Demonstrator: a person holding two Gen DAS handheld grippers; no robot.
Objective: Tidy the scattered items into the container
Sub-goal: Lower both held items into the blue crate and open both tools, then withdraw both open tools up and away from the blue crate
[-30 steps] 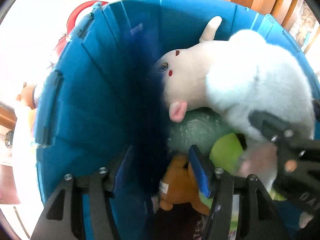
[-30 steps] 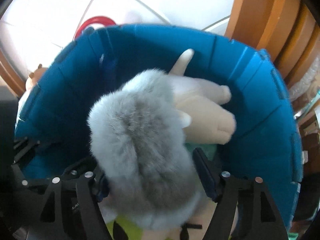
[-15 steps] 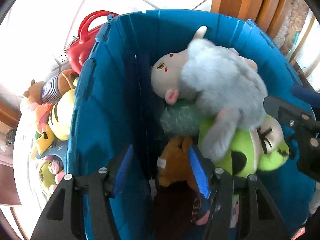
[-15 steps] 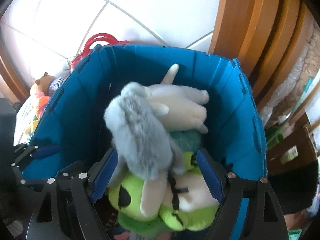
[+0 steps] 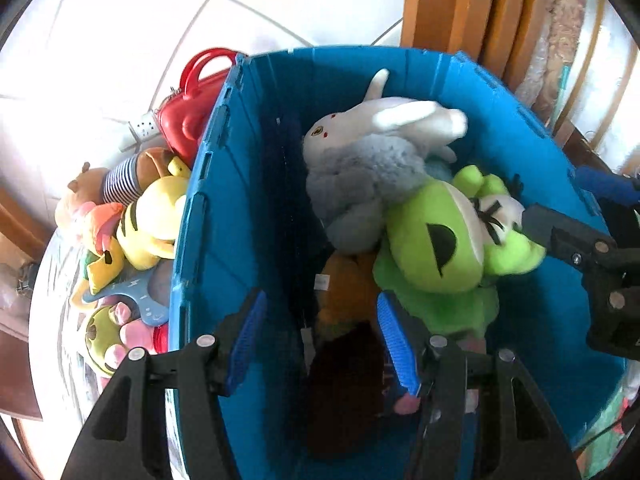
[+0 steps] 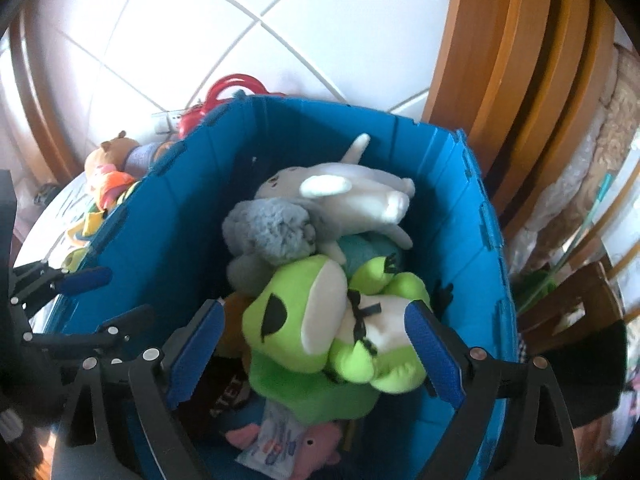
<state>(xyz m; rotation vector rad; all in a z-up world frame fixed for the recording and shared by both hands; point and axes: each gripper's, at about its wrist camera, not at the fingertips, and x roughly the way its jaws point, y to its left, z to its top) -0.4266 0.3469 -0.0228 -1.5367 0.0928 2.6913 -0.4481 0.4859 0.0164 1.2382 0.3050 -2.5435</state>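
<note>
The grey plush (image 6: pixel 272 232) lies on top of the pile inside the blue container (image 6: pixel 476 248), against a white rabbit toy (image 6: pixel 352 196) and a green frog plush (image 6: pixel 304 320). More soft toys (image 5: pixel 132 220) lie heaped outside its left wall; they look light, squashy and unbreakable, best pinched across a body or limb. Both the left hand-held gripper (image 5: pixel 320 344) and right hand-held gripper (image 6: pixel 316 352) hang above the container, jaws apart and empty.

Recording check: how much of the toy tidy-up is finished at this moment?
Partly done. The blue bin holds several toys, with a grey-and-white plush and a green plush on top. Both the left gripper and right gripper are open and empty. A pile of toys lies outside the bin.
</note>
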